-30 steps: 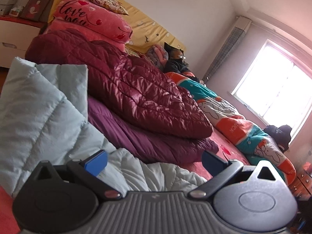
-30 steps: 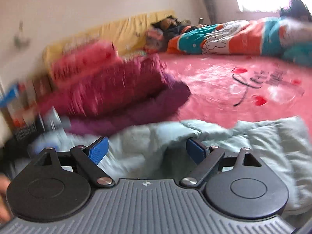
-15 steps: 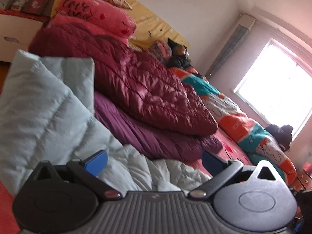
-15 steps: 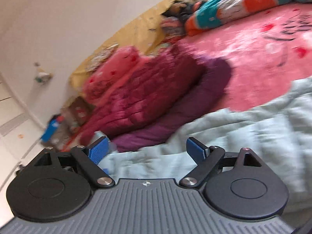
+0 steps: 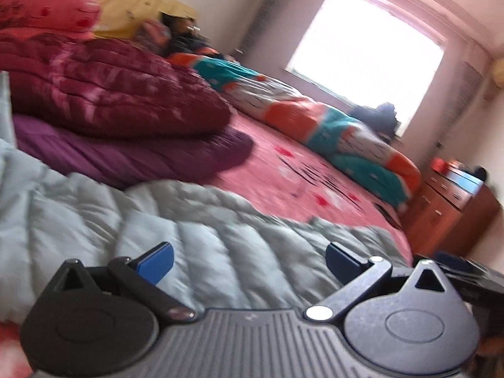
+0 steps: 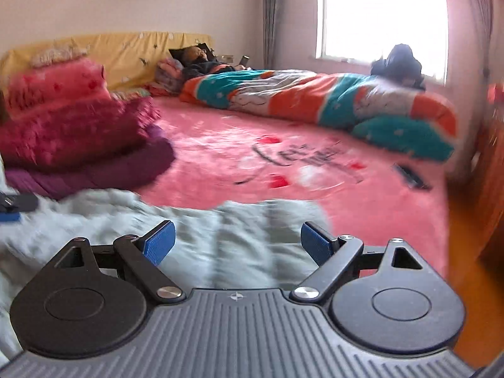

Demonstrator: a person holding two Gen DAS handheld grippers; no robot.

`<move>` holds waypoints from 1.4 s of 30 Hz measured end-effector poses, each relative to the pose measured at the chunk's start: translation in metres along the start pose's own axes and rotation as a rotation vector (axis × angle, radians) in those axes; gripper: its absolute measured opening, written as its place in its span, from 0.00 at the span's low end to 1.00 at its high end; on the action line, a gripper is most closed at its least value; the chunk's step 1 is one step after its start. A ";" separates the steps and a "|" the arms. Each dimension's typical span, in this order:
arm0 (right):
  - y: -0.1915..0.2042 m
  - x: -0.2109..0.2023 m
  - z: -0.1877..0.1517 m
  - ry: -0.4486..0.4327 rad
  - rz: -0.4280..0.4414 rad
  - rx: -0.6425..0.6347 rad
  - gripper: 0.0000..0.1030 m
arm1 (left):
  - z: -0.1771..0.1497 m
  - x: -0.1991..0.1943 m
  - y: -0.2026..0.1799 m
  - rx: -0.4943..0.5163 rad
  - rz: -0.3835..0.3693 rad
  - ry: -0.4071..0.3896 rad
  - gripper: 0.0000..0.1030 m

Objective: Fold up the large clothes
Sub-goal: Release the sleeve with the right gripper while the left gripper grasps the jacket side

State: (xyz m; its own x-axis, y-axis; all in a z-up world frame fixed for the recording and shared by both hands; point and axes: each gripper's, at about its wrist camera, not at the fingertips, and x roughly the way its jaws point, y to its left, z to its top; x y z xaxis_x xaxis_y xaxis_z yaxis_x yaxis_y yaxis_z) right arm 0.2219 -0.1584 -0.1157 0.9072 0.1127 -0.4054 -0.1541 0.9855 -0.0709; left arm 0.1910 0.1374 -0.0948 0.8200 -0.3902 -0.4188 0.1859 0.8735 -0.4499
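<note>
Since half a second ago your left gripper (image 5: 249, 261) has swung toward the window (image 5: 365, 53), so the pale quilted coat (image 5: 195, 236) now lies flat across its lower view instead of rising at 9 o'clock. Your right gripper (image 6: 237, 242) has levelled out over the coat (image 6: 220, 236), facing the pink bed (image 6: 283, 145). Only the left view shows the wooden dresser (image 5: 450, 211) at 3 o'clock; only the right shows the dark flat object (image 6: 409, 174) on the bed. Both grippers' jaws are spread wide, holding nothing, low above the coat.
</note>
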 end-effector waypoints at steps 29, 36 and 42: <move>-0.016 0.056 -0.051 0.112 -0.237 -0.201 1.00 | 0.008 0.059 0.021 -0.091 0.154 -0.045 0.97; -0.007 0.063 -0.054 0.111 -0.265 -0.255 1.00 | 0.026 0.071 0.028 -0.127 0.127 -0.135 0.70; -0.010 0.062 -0.051 0.118 -0.276 -0.219 1.00 | 0.034 0.067 0.024 -0.076 0.134 -0.173 0.48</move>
State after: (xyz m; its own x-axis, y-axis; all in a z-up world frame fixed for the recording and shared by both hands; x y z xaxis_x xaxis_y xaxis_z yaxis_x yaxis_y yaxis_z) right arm 0.2593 -0.1676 -0.1864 0.8768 -0.1817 -0.4453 -0.0016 0.9248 -0.3804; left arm 0.2688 0.1419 -0.1070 0.9165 -0.2105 -0.3402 0.0328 0.8871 -0.4605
